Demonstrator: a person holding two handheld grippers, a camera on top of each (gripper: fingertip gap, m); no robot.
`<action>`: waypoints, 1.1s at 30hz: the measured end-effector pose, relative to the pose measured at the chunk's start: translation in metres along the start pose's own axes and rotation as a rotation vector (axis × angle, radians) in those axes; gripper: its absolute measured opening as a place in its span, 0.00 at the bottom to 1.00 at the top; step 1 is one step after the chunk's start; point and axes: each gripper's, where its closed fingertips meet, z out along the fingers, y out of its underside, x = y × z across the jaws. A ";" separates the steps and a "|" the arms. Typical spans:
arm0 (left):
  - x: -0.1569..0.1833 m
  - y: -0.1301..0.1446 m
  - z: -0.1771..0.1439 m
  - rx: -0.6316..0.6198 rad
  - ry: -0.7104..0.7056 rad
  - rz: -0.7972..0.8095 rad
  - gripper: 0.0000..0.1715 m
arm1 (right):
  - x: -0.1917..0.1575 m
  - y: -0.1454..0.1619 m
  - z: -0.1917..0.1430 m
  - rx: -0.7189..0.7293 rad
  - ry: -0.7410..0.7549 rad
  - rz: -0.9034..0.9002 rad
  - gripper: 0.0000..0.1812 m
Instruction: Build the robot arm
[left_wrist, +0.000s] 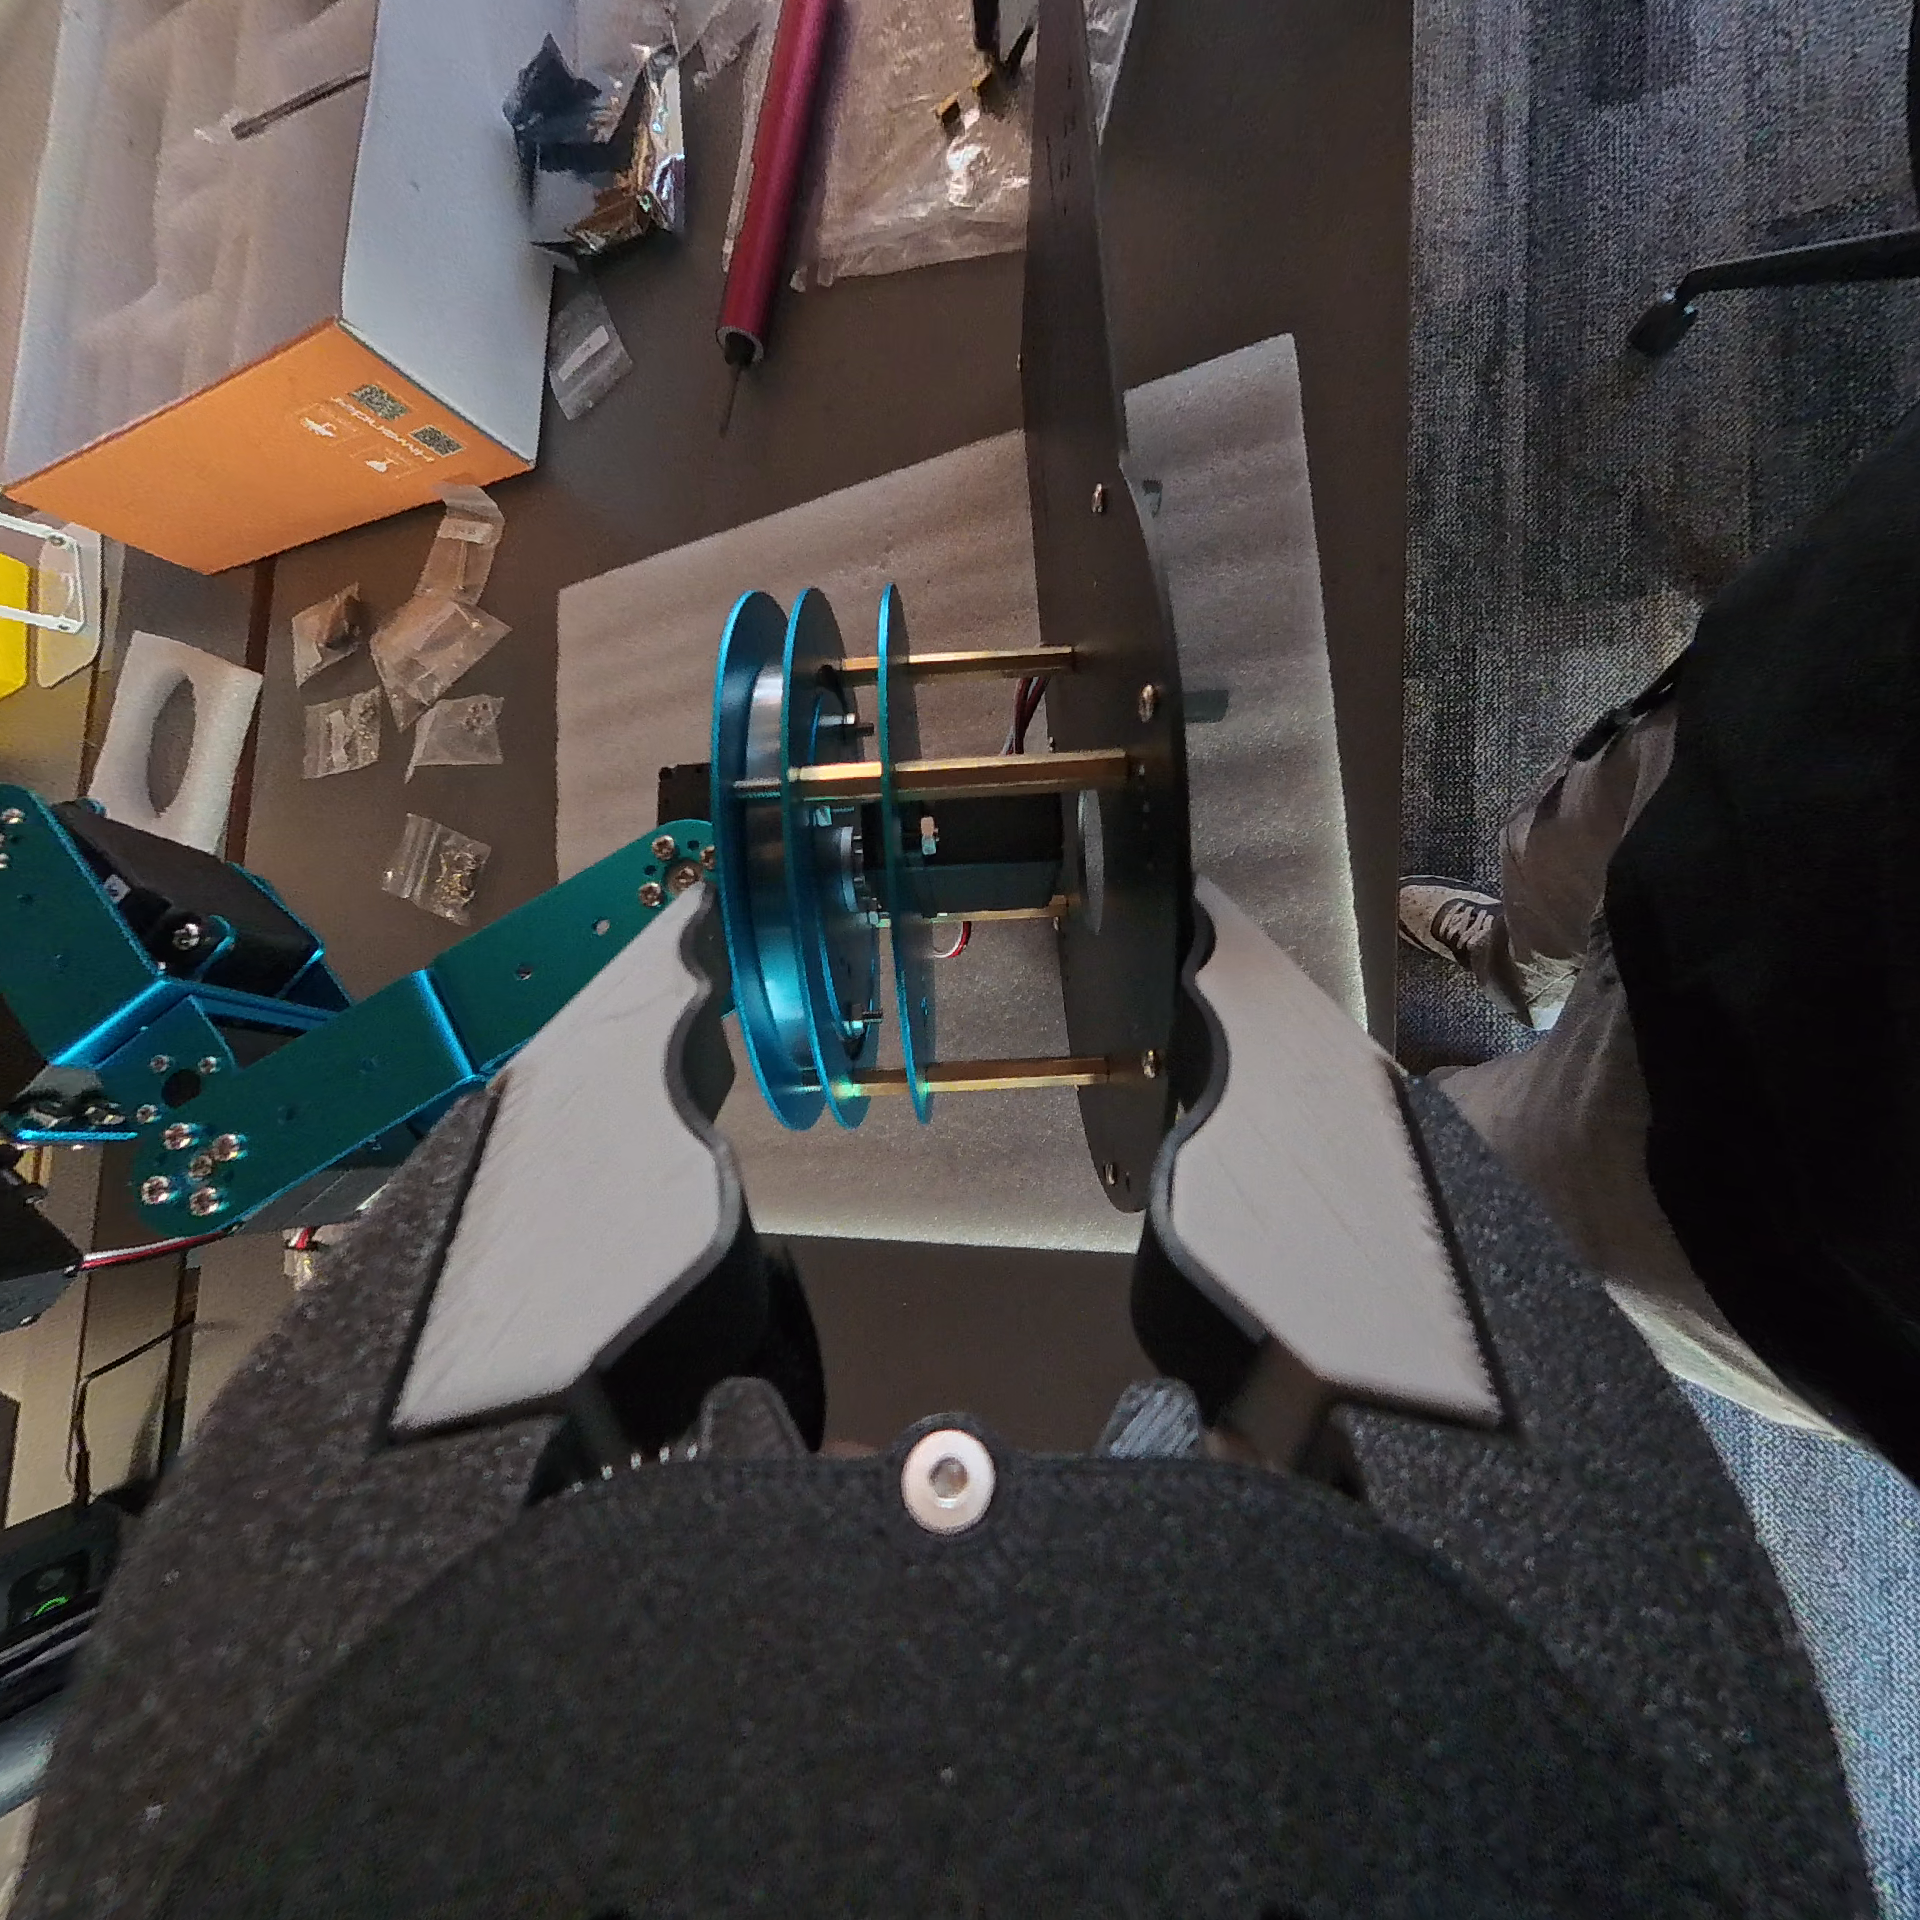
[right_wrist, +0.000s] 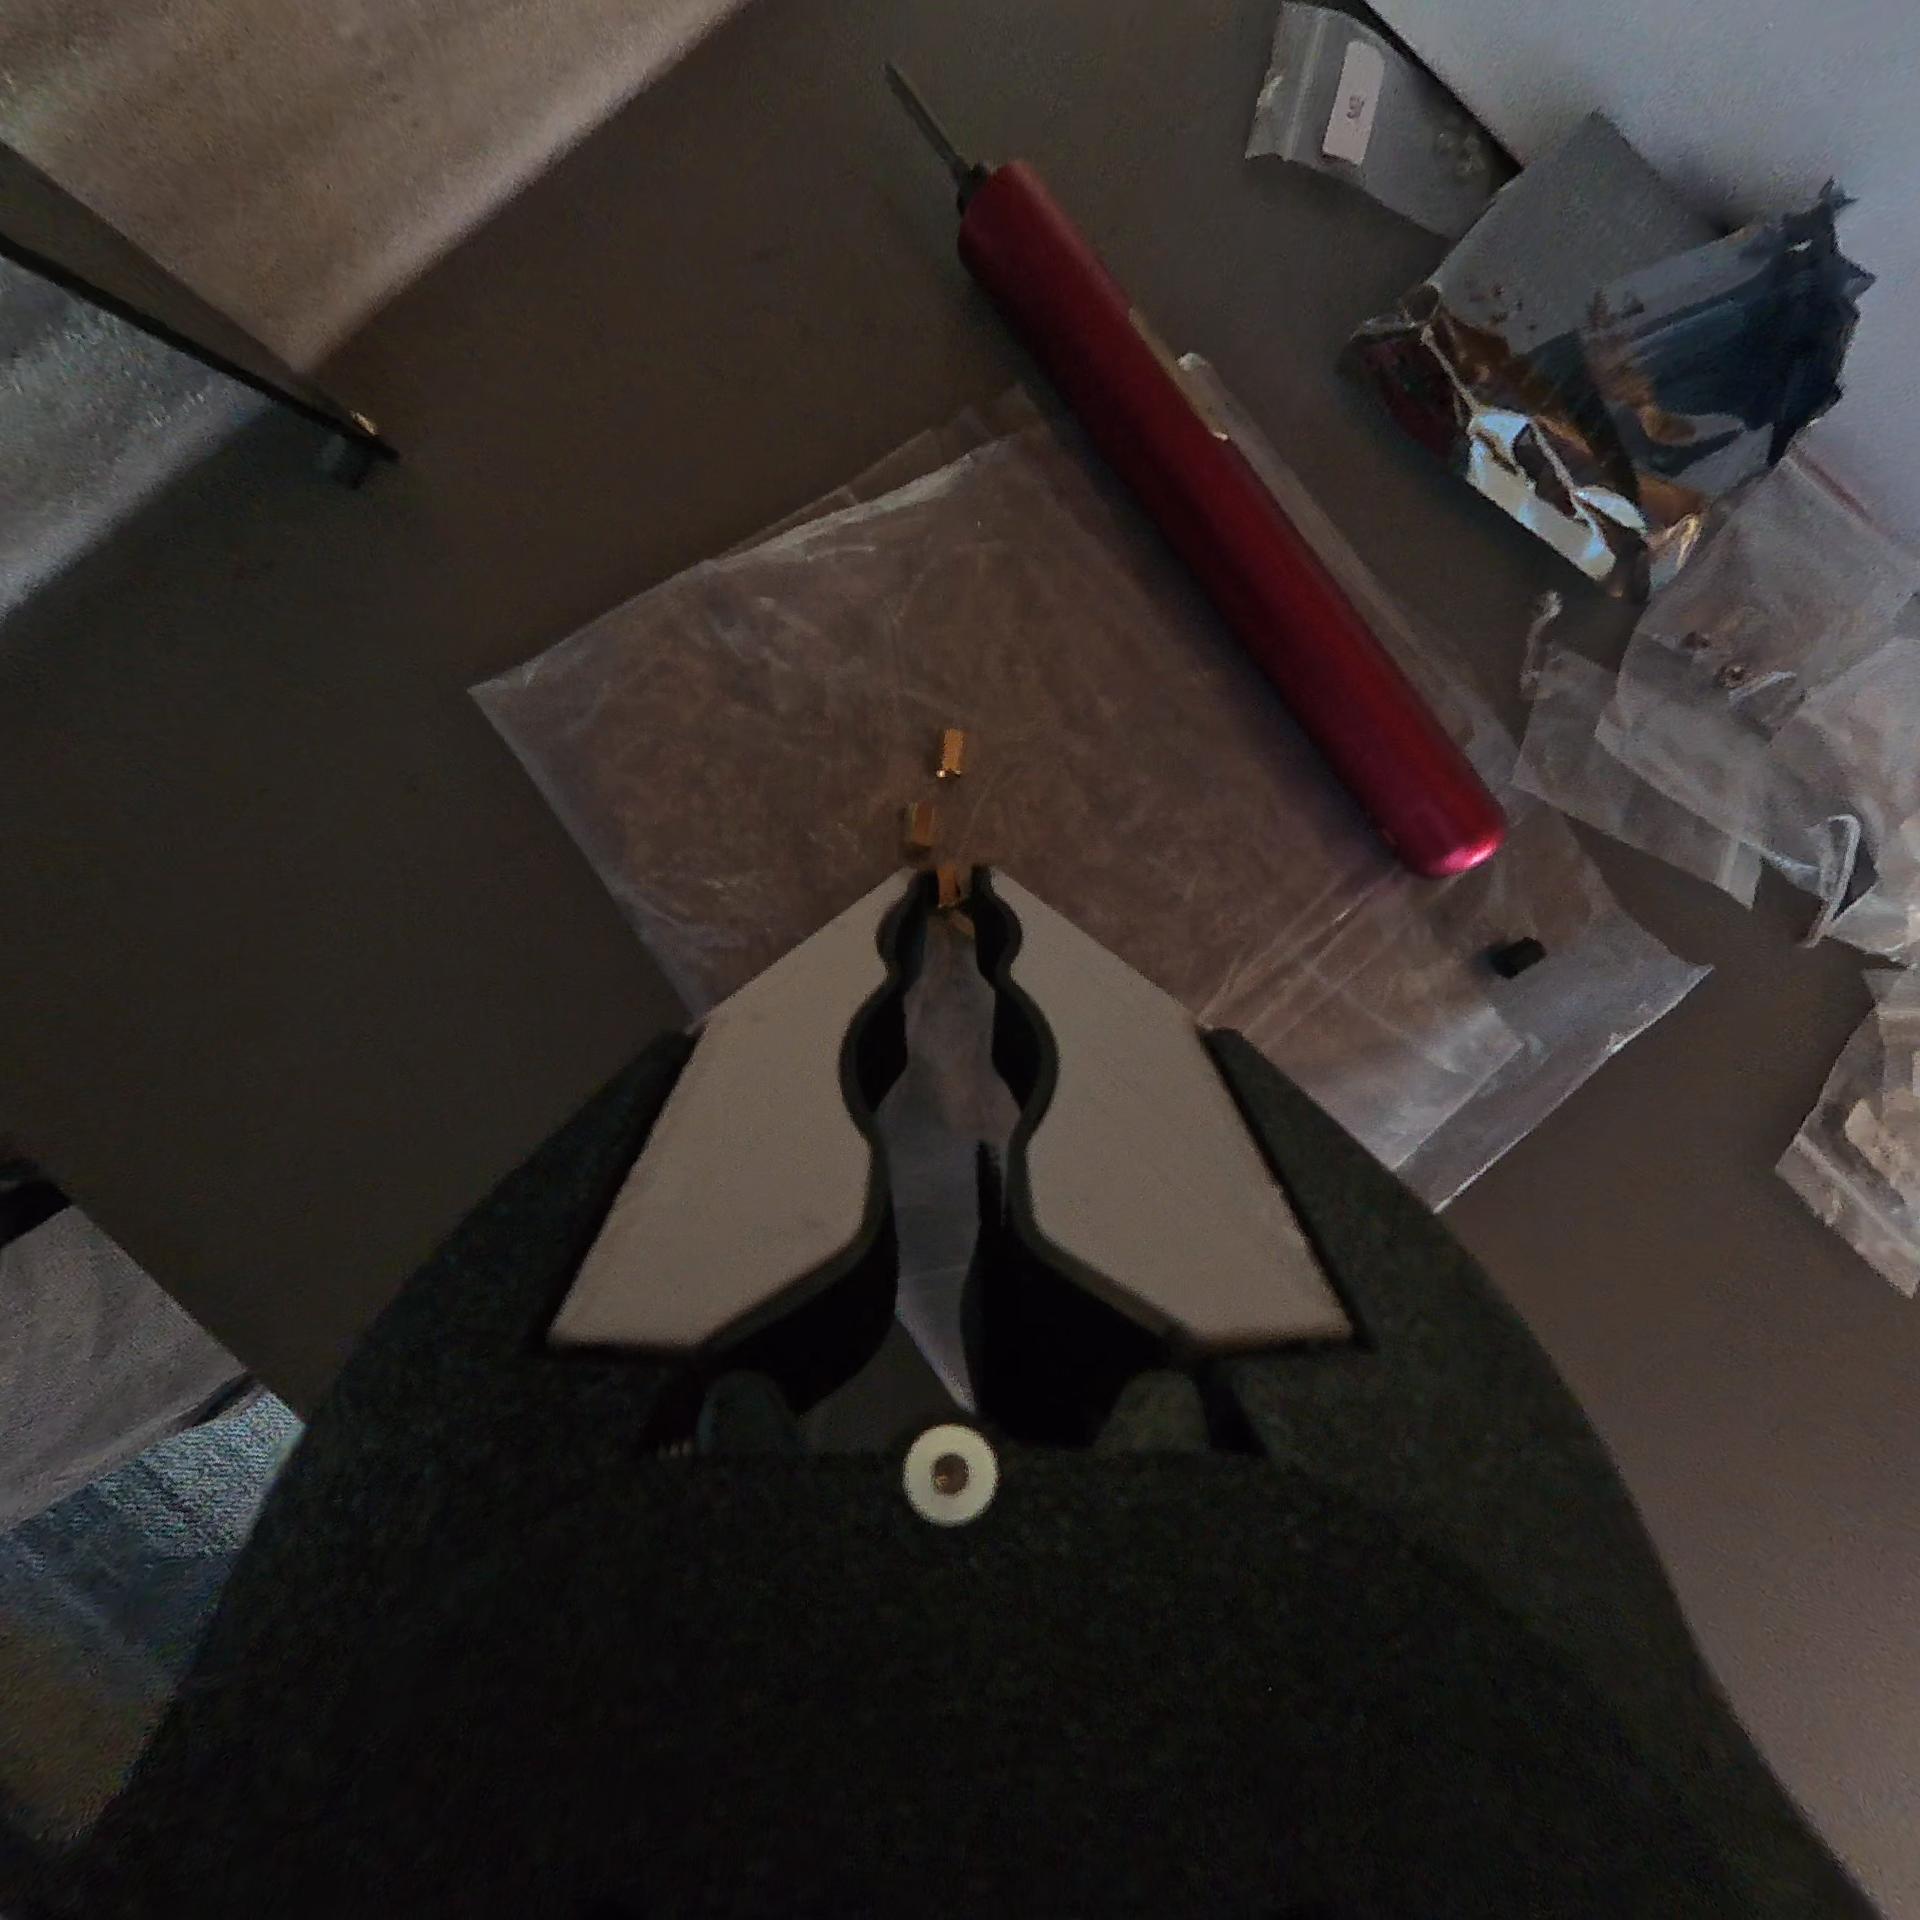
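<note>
In the left wrist view, a robot arm base lies on its side on a white foam sheet (left_wrist: 1236, 623). It has stacked blue discs (left_wrist: 769, 852), brass standoffs (left_wrist: 997, 774) and a black base plate (left_wrist: 1127, 831). My left gripper (left_wrist: 951, 914) spans it, one finger against the blue disc and the other against the black plate. The teal arm links (left_wrist: 312, 1060) stretch to the left. My right gripper (right_wrist: 948, 894) is shut on a small brass standoff (right_wrist: 948, 885) at its tips, over a clear plastic bag (right_wrist: 1039, 707). Two more brass standoffs (right_wrist: 921, 831) lie on the bag.
A red screwdriver (right_wrist: 1226, 520) lies beside the bag and also shows in the left wrist view (left_wrist: 774, 177). A torn foil bag (right_wrist: 1600, 416), small bags of screws (left_wrist: 436, 868) and an orange and white box (left_wrist: 281, 447) lie around. A person's leg and shoe (left_wrist: 1455, 914) are past the table edge. Tip to tip, the grippers are about 35 cm apart.
</note>
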 end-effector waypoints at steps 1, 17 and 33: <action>0.000 0.000 0.000 -0.003 0.000 0.002 0.50 | 0.000 0.000 0.000 0.003 -0.002 -0.003 0.04; -0.003 0.000 0.001 -0.011 0.003 -0.013 0.49 | -0.024 -0.057 -0.043 0.373 0.017 0.237 0.02; -0.006 0.000 0.001 0.007 0.012 -0.020 0.49 | -0.270 -0.190 -0.040 0.817 -0.136 0.682 0.02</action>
